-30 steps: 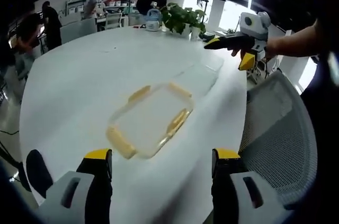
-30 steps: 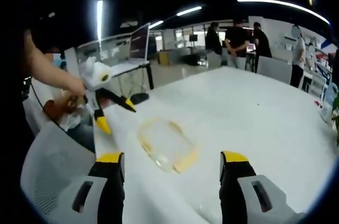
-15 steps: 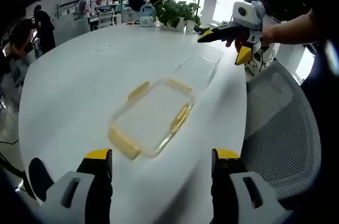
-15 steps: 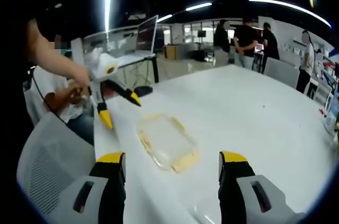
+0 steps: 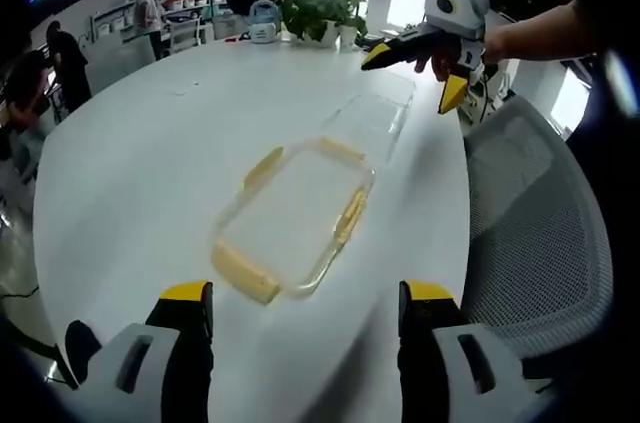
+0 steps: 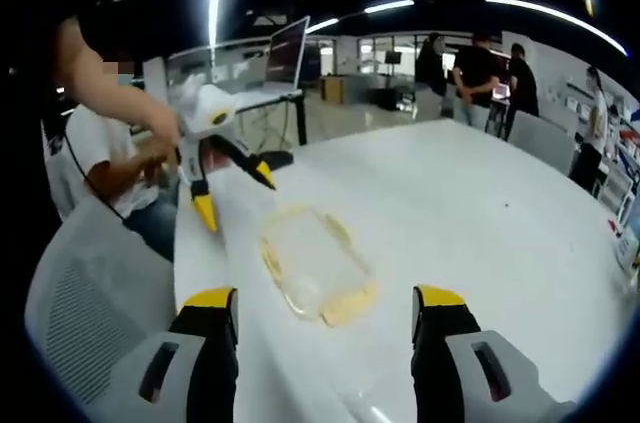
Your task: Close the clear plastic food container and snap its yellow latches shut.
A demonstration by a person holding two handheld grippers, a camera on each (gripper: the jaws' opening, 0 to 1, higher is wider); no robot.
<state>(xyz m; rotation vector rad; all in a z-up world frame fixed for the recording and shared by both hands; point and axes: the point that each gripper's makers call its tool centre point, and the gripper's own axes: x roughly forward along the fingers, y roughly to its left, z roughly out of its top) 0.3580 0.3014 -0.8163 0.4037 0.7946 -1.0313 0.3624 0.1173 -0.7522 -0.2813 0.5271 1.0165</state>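
Note:
A clear container (image 5: pixel 295 218) with yellow latches on its sides lies flat on the white table (image 5: pixel 140 163); I see it again in the right gripper view (image 6: pixel 315 265). Just beyond it lies a second clear piece (image 5: pixel 375 123) with no yellow on it. My left gripper (image 5: pixel 305 308) is open, held above the near table edge short of the container; it also appears held by a hand (image 6: pixel 235 194). My right gripper (image 6: pixel 325 308) is open and holds nothing; it hangs in the air past the second clear piece (image 5: pixel 413 75).
A grey mesh chair (image 5: pixel 530 233) stands against the table's edge, also visible in the right gripper view (image 6: pixel 90 303). Potted plants (image 5: pixel 320 13) and a bottle sit at the table's far end. Several people stand in the background. A monitor (image 6: pixel 285 53) is on a desk beyond.
Both cameras have shifted slightly. In the left gripper view the container sits a little closer, and the right gripper has drifted left. Both grippers remain open.

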